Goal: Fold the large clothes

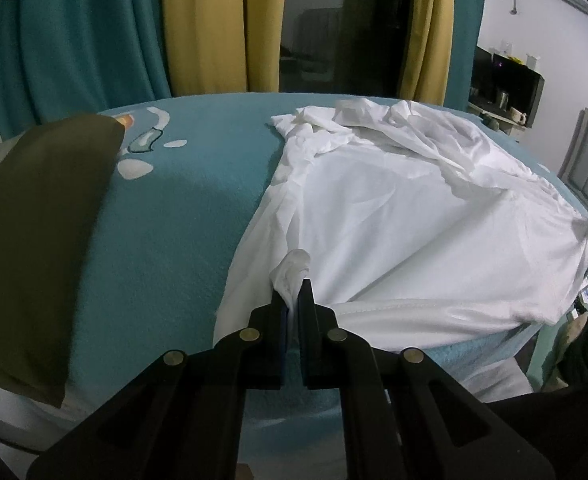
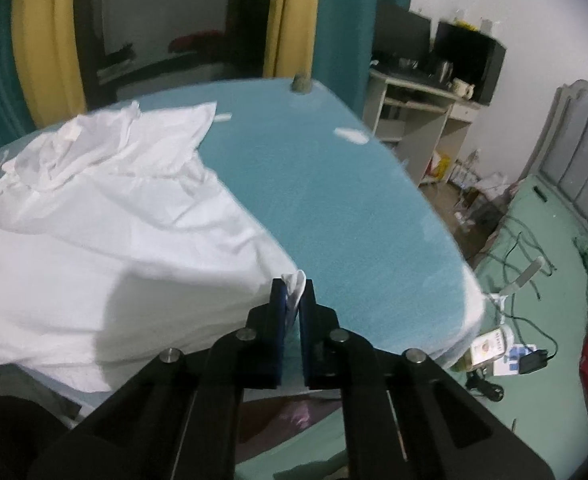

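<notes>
A large white shirt (image 1: pixel 414 216) lies spread on a teal blanket-covered bed (image 1: pixel 165 232), its collar end rumpled at the far side. My left gripper (image 1: pixel 292 294) is shut on a bunched corner of the shirt's near hem, which stretches off to the right. In the right wrist view the same white shirt (image 2: pixel 105 232) lies to the left. My right gripper (image 2: pixel 292 294) is shut on its other near corner, at the bed's (image 2: pixel 354 220) near edge.
An olive pillow (image 1: pixel 41 240) lies on the bed's left side. Teal and yellow curtains (image 1: pixel 221 24) hang behind the bed. A desk with clutter (image 2: pixel 426 104) stands at the right. Cables and small items (image 2: pixel 526 344) lie on the green floor.
</notes>
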Demonstrator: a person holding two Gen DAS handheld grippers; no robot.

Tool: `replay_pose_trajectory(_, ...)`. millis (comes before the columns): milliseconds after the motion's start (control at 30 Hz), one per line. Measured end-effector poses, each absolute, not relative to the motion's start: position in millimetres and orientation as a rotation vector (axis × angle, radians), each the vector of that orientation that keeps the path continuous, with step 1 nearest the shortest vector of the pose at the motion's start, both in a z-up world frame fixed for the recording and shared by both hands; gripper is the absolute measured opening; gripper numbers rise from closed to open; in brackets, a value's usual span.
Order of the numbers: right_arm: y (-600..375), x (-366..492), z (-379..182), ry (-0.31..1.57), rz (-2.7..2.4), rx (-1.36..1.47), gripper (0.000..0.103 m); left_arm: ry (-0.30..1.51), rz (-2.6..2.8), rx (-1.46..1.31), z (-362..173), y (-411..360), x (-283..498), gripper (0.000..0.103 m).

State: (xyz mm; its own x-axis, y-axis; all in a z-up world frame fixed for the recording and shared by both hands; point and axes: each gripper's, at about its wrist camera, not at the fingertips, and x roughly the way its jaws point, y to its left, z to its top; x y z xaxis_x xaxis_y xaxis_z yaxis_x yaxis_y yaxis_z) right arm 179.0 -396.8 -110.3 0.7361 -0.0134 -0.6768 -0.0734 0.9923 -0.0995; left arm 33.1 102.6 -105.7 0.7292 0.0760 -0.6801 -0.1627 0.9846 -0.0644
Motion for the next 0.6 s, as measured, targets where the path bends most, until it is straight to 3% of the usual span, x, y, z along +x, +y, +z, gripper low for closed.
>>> replay_pose_trajectory(600, -376.2, 181.9, -62.1, 0.601, 0.032, -0.182, 0.005, 0.594, 0.157, -0.087, -62.1, 110.0, 34.1, 0.005)
